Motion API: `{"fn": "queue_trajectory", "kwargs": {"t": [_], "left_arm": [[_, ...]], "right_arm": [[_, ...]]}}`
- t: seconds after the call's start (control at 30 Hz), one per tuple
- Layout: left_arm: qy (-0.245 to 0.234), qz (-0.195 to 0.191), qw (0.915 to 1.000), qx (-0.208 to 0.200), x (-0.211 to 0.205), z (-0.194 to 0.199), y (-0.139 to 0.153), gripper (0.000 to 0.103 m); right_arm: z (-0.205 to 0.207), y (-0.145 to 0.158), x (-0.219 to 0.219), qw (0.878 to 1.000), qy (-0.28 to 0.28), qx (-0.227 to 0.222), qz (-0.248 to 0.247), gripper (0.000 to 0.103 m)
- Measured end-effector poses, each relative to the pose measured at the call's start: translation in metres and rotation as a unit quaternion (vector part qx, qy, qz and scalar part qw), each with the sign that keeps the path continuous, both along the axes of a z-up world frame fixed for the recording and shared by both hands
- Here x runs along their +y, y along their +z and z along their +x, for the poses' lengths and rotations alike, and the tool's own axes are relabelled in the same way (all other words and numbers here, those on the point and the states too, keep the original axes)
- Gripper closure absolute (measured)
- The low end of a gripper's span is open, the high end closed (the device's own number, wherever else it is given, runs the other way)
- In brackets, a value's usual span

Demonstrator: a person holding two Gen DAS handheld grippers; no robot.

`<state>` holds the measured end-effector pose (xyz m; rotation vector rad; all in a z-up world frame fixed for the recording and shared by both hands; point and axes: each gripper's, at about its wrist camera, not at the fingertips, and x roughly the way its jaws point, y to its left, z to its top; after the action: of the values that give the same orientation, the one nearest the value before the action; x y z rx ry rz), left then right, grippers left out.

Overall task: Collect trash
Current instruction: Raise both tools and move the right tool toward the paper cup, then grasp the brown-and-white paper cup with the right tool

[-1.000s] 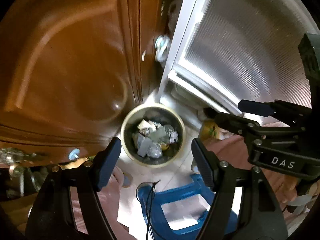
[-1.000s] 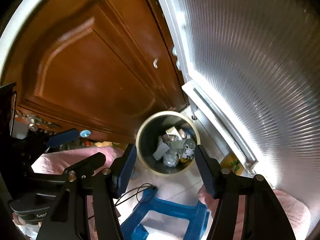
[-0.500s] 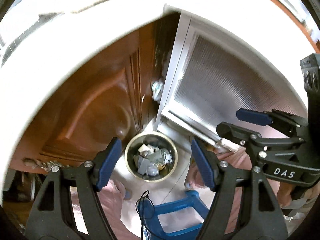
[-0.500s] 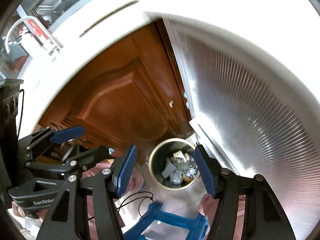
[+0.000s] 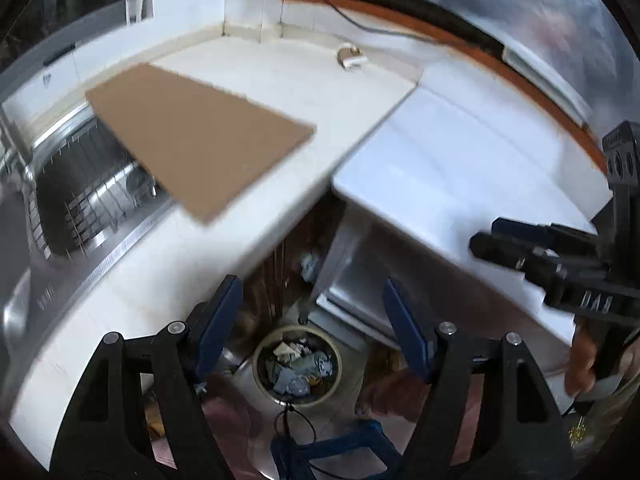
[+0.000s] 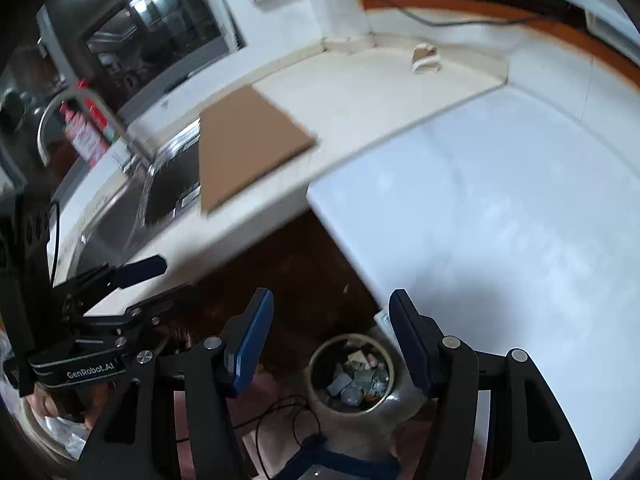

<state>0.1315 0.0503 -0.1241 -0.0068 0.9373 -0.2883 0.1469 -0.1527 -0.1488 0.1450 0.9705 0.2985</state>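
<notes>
grippers both point steeply down from above a white counter [image 5: 280, 92], each with its blue-padded jaws spread and nothing between them. left gripper [image 5: 312, 320] frames the trash bin [image 5: 298, 364] far below on the floor, so the bin shows in the gap between the fingers without any contact. right gripper [image 6: 332, 336] is tilted the same way; in its view the bin [image 6: 352, 376] sits just inside the right-hand finger, again well beneath and untouched. the bin is round, with a pale rim, and holds crumpled paper and wrappers; it stands at the foot of a dark wooden cabinet [image 6: 288, 264], beside a white appliance top [image 6: 500, 220] that meets the counter.

each gripper appears in the other's view: the right one at the right edge of the left view [image 5: 560, 264], the left one at the left edge of the right view [image 6: 100, 300], both level with each other, side by side and apart. part of a hand [image 5: 584, 364] wraps the right handle.

on the counter lies a flat brown cardboard sheet [image 5: 192, 136], overhanging a steel sink [image 5: 80, 192]. a small scrap [image 5: 350, 56] rests near the back wall, well away from both grippers. a curved tap [image 6: 60, 112] and a red bottle [image 6: 82, 132] stand behind the sink. a blue stool [image 5: 352, 444] and a thin black cable [image 6: 280, 416] lie on the floor near the bin.
</notes>
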Motion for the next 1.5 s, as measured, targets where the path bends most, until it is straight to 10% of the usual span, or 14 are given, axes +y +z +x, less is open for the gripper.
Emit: {"fn": "queue_trajectory", "kwargs": {"t": [0.5,0.9,1.5], "left_arm": [[0.036,0.058,0.9954,-0.066,-0.028,0.194,0.082,0.033],[0.084,0.049,0.9944,-0.042,-0.04,0.34,0.023,0.033],[0.185,-0.005,0.9824,0.022,-0.005,0.424,-0.04,0.033]], "right_arm": [[0.215,0.117,-0.066,0.992,-0.116,-0.036,-0.034,0.032],[0.414,0.048,-0.069,0.987,-0.137,-0.018,-0.086,0.032],[0.52,-0.04,-0.056,0.983,-0.151,0.016,-0.103,0.033]]}}
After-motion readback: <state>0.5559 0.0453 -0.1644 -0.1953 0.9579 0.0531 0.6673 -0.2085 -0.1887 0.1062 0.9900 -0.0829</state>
